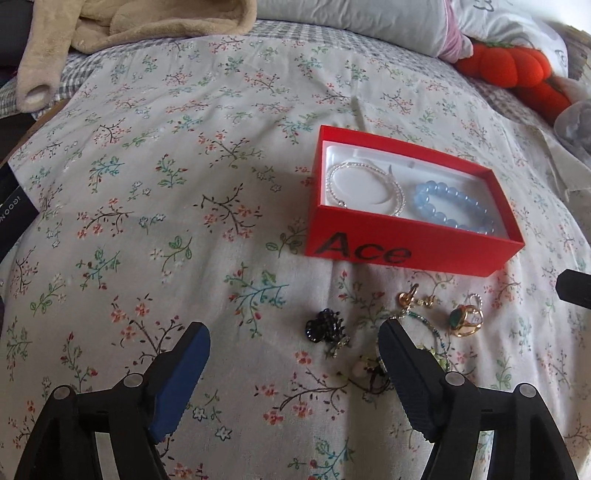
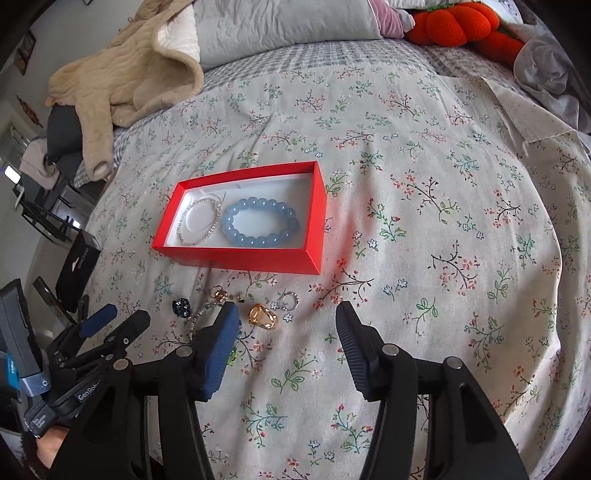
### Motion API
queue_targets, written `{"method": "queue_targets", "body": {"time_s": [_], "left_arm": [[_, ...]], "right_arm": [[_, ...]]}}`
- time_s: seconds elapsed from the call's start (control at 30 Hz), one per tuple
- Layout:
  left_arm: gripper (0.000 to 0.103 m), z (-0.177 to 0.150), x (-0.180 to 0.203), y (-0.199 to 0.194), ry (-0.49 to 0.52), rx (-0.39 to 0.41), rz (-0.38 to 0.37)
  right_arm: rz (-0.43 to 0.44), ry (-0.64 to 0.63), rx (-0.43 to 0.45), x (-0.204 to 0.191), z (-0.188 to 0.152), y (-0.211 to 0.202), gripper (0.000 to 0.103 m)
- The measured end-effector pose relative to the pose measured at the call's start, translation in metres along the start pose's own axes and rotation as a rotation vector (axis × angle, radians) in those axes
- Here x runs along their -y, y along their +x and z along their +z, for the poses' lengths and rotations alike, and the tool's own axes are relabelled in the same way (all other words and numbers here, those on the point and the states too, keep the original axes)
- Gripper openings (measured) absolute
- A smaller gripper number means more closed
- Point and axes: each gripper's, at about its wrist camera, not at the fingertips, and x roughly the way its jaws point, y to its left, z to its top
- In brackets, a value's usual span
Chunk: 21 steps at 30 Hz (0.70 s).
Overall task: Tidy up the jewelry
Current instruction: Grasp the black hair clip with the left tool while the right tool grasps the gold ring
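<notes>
A red box (image 1: 406,247) (image 2: 236,258) marked "Ace" lies open on the floral bedspread. Inside lie a blue bead bracelet (image 1: 452,205) (image 2: 258,221) and a clear crystal bracelet (image 1: 364,186) (image 2: 199,221). Loose jewelry lies in front of the box: a dark blue beaded piece (image 1: 325,325) (image 2: 181,307), a gold ring (image 1: 467,319) (image 2: 263,315), a small silver ring (image 2: 290,300), gold earrings (image 1: 415,298) and a beaded chain (image 1: 424,325). My left gripper (image 1: 293,345) is open and empty, just short of the loose pieces. My right gripper (image 2: 286,321) is open and empty above the gold ring.
A beige plush garment (image 1: 122,26) (image 2: 122,81) and grey pillows (image 2: 280,26) lie at the far end. An orange plush pumpkin (image 1: 517,66) (image 2: 458,22) sits at the far right. A black box (image 2: 77,267) lies at the bed's left edge.
</notes>
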Motion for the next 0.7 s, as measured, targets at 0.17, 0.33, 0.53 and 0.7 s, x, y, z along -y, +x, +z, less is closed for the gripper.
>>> {"method": "queue_targets", "body": {"time_s": [0.17, 0.33, 0.53, 0.7], "left_arm": [[0.079, -0.007, -0.007, 0.008, -0.043, 0.002, -0.060], [0.073, -0.012, -0.008, 0.014, -0.012, 0.056, -0.144], [0.053, -0.027, -0.016, 0.036, 0.041, 0.057, -0.169], [0.046, -0.031, -0.017, 0.042, 0.093, 0.081, -0.207]], "right_arm": [[0.021, 0.039, -0.025, 0.004, -0.009, 0.003, 0.057], [0.020, 0.097, -0.057, 0.014, -0.020, 0.016, 0.057], [0.009, 0.116, -0.114, 0.015, -0.031, 0.045, 0.057], [0.001, 0.131, -0.147, 0.011, -0.034, 0.066, 0.057]]}}
